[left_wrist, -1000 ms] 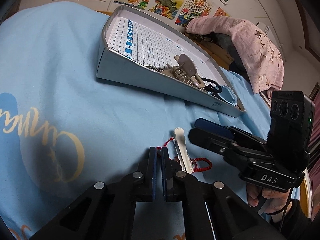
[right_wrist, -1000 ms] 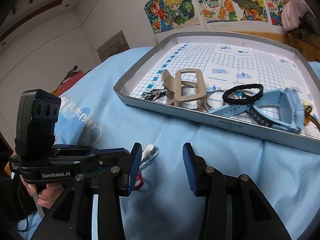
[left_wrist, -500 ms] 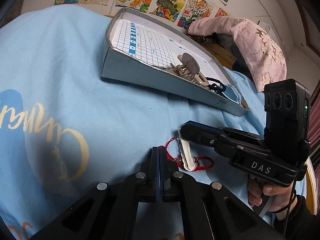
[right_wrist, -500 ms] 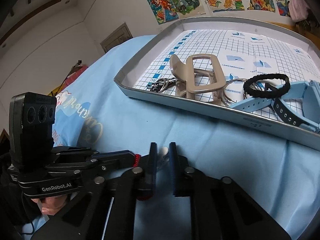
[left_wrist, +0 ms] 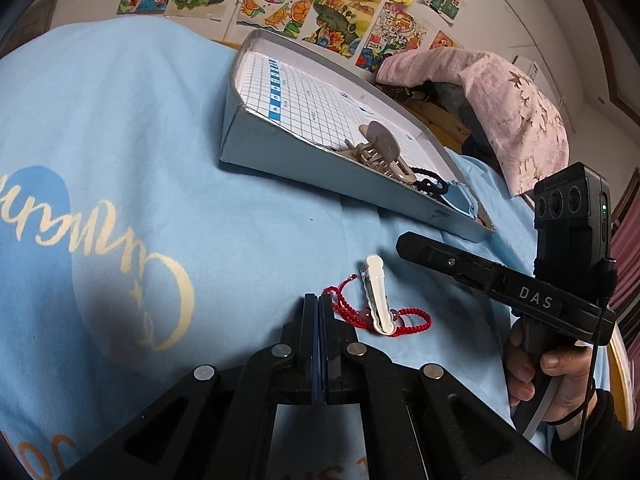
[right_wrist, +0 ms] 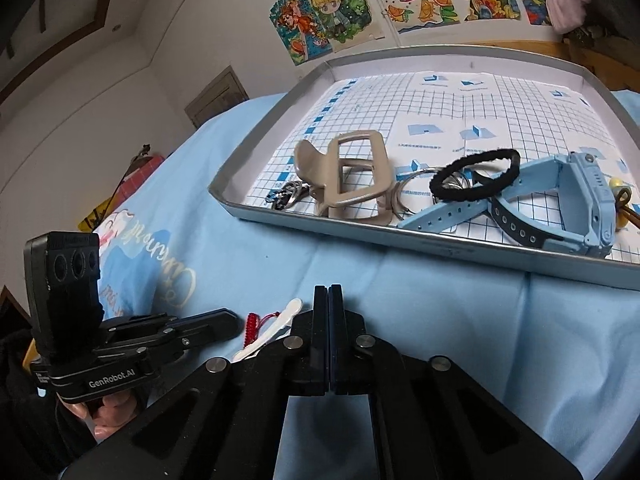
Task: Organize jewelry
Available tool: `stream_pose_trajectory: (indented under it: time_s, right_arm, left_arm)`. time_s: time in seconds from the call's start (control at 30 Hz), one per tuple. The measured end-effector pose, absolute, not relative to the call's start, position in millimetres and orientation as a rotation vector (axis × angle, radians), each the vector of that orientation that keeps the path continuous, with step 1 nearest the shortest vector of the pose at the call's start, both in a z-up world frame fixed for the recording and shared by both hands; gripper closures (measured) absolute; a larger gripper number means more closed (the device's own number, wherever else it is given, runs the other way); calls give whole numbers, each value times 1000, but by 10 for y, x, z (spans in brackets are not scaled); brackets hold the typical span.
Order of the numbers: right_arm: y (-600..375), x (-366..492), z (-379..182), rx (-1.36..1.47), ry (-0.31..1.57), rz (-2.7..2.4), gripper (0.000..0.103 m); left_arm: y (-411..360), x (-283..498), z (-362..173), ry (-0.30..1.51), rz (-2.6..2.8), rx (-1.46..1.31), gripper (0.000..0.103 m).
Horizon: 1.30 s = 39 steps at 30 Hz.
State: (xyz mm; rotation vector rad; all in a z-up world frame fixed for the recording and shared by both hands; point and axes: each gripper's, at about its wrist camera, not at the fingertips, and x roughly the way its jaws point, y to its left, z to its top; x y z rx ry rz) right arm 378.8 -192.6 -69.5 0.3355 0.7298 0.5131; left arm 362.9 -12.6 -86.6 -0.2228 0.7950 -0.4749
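Note:
A white hair clip [left_wrist: 376,294] lies across a red beaded cord bracelet [left_wrist: 404,322] on the light blue cloth [left_wrist: 200,208]. My left gripper [left_wrist: 319,300] is shut and empty, its tips just left of the cord. My right gripper [right_wrist: 328,292] is shut and empty; it shows from the side in the left wrist view [left_wrist: 404,242], raised right of the clip. The clip [right_wrist: 280,322] and cord [right_wrist: 251,326] lie left of its tips. The grey tray [right_wrist: 440,240] holds a beige claw clip [right_wrist: 348,178], a black hair tie [right_wrist: 476,174], a blue watch [right_wrist: 560,204] and key rings [right_wrist: 290,194].
The tray [left_wrist: 304,152] stands beyond the clip on the cloth. A pink flowered cloth [left_wrist: 508,100] lies over things at the back right. Cartoon posters [left_wrist: 320,0] hang on the far wall. A yellow bead item [right_wrist: 618,200] lies at the tray's right end.
My right gripper went from open beside the clip to shut, then lifted back empty. The clip and cord stay on the cloth. My left gripper stays shut.

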Motion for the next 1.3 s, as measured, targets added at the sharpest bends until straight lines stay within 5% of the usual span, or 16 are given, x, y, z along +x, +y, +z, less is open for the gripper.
stream_pose_trajectory:
  time_s: [0.2,0.37,0.67,0.77,0.87,1.3]
  right_arm:
    - [-1808,3888,-713,356,776,535,99]
    - [-1729,3895,-706,349,790,520,71]
    - [-1581,3930,-730,253,841,451,71]
    - [-1568,3934,-729,250,861,462,85]
    - [-1610,3953,-731,262,870,472,88]
    - [-1820,3835,-758,326,852,456,88]
  left_arm:
    - [-46,3568,-829,767,-391,-235,102]
    - [-36,3557,-815,760,-350,-219,102]
    - [-53,3578,-824,773,-386,-218,102]
    - [-95,3612,-833,791,-431,-219,102]
    - [-143,3658,-846,819,-467,-220,102]
    - [-384,3675,-798,888,-583,-226,100]
